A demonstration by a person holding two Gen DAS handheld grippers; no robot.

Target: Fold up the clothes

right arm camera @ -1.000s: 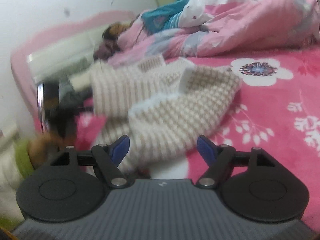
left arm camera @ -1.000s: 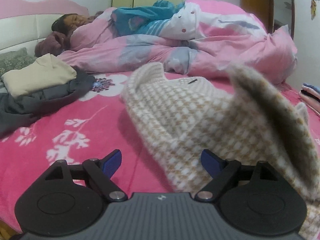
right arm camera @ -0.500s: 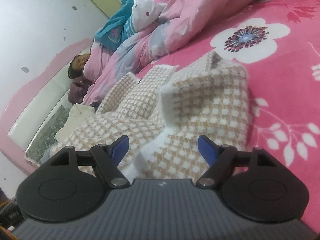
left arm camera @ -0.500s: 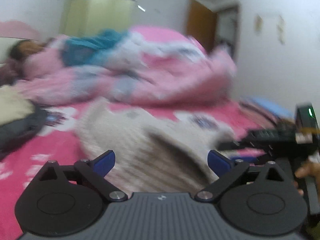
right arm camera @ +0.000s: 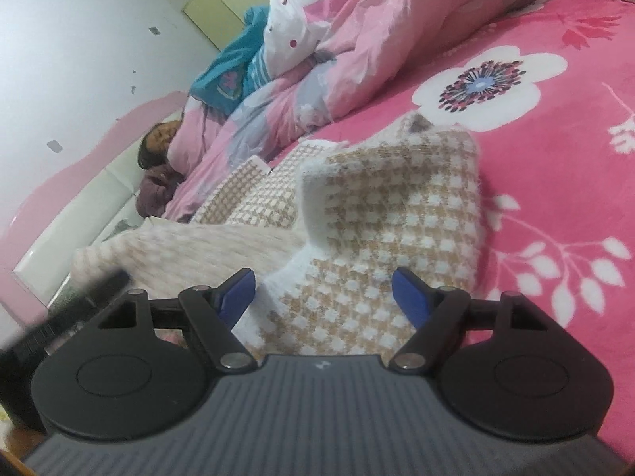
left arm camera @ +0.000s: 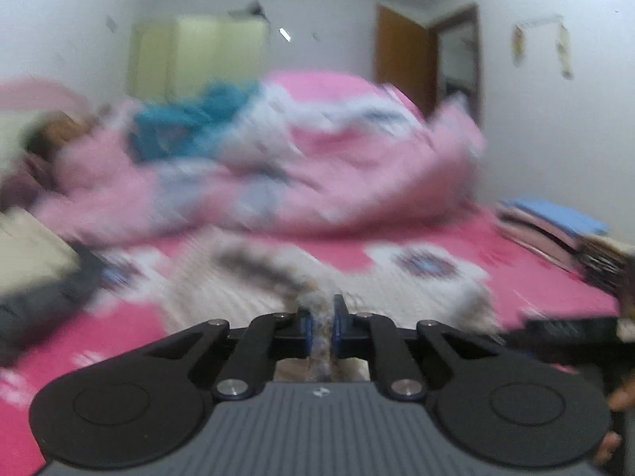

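On the pink floral bed (right arm camera: 555, 182), my left gripper (left arm camera: 320, 327) had its fingers (left arm camera: 303, 327) pinched nearly together on a fuzzy edge of the beige-and-white checked knit sweater (right arm camera: 381, 246), a tuft of dark-flecked pile showing in the narrow gap between the blue pads. That view was smeared by motion, so I could not tell which part of the garment the edge belonged to, nor how much cloth was caught. The sweater lay rumpled on the bedspread in front of both tools, partly doubled over itself, with a heaped pink duvet (right arm camera: 397, 27) behind it and a person lying under the covers near the headboard. My right gripper (right arm camera: 323, 291) stood with its fingers wide apart, holding nothing, poised over a thick white-bordered fold of the knit. I judged the sweater soft, bulky and light, limp enough to sag from any single hold, its fleecy surface unlikely to slip. A hem or seam edge, taken at two spread points, looked the surest purchase. Other folded clothes (left arm camera: 555, 218) sat at the bed's far right.
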